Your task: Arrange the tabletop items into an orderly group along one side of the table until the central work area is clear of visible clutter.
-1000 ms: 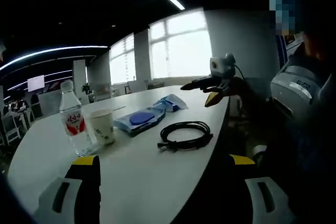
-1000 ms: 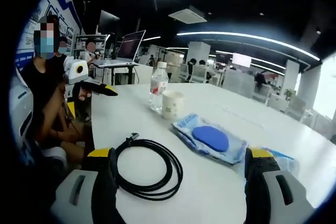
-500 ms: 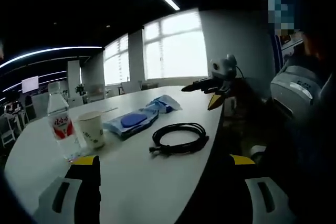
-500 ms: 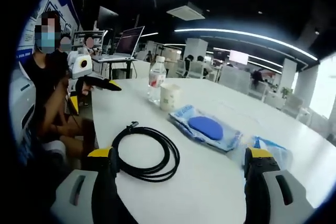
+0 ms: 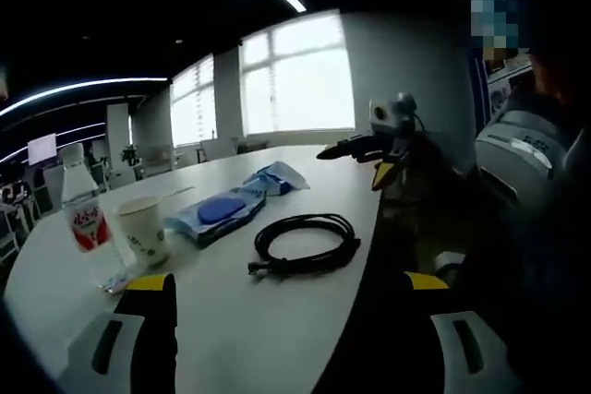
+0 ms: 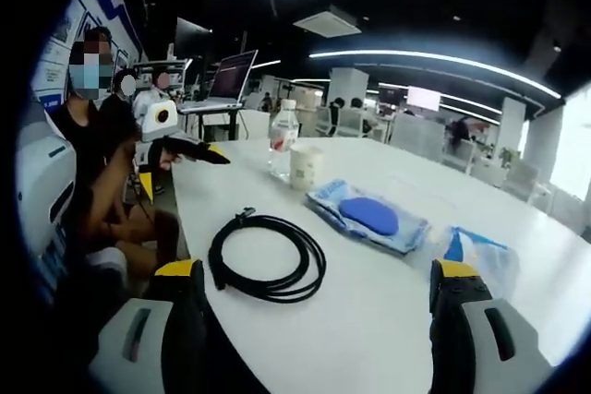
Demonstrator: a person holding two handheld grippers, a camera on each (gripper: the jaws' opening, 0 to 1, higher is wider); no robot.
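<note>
White table (image 6: 388, 302) holds a black coiled cable (image 6: 268, 257) near the edge, blue wipes pack (image 6: 369, 219) beyond it, paper cup (image 6: 305, 166) w/ water bottle (image 6: 283, 138) just beside, crinkled blue-clear bag (image 6: 480, 256) at the far end. Left gripper (image 5: 286, 334) and right gripper (image 6: 319, 329) both hover over the table edge, jaws wide apart, nothing held. Person seated at the table side.

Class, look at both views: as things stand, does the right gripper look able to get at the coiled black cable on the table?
Probably yes. The coiled black cable lies flat on the table just ahead of the right gripper, whose jaws stand wide apart, with nothing between them and the coil.
</note>
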